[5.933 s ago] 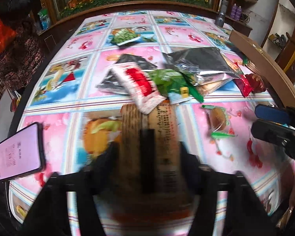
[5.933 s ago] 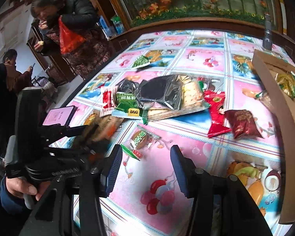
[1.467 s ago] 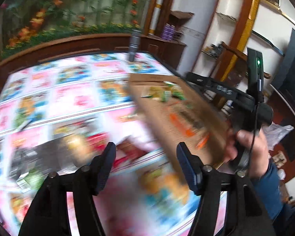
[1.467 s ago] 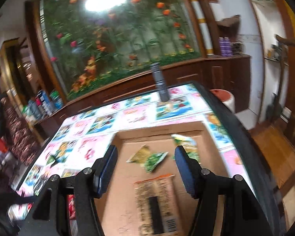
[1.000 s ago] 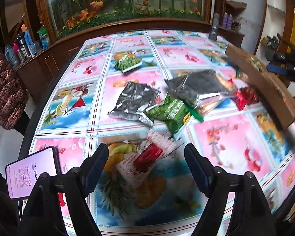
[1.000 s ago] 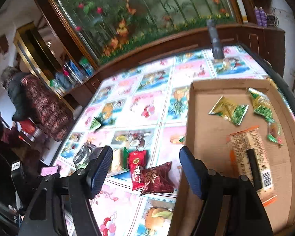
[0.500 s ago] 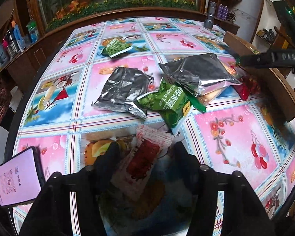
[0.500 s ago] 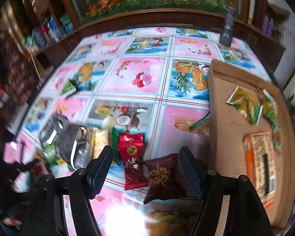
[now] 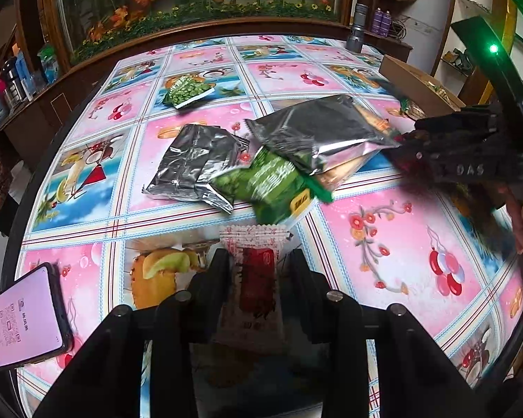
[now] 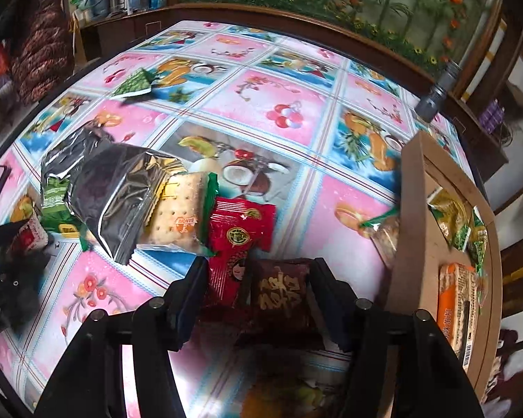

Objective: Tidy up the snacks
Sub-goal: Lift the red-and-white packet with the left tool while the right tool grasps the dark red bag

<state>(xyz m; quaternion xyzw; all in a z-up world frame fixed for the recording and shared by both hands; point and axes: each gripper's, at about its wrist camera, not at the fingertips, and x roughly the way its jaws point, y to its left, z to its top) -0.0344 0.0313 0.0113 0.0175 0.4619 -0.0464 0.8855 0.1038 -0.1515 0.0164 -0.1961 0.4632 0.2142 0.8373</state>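
Tongs on the left point(image 9: 258, 264) have just been closing and now pinch a white-and-red snack packet point(image 9: 252, 278) on the tabletop point(image 9: 383, 244). Right tongs point(image 10: 258, 278), also closing, straddle a dark maroon snack packet point(image 10: 280, 296) without pressing it, just beside the cardboard box point(image 10: 415, 244).

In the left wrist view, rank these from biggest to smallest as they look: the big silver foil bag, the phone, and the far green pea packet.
1. Big silver foil bag, clearly the largest.
2. Phone, though it lies much nearer the camera, so its rank is unsure.
3. Far green pea packet, smallest, but also the farthest away.
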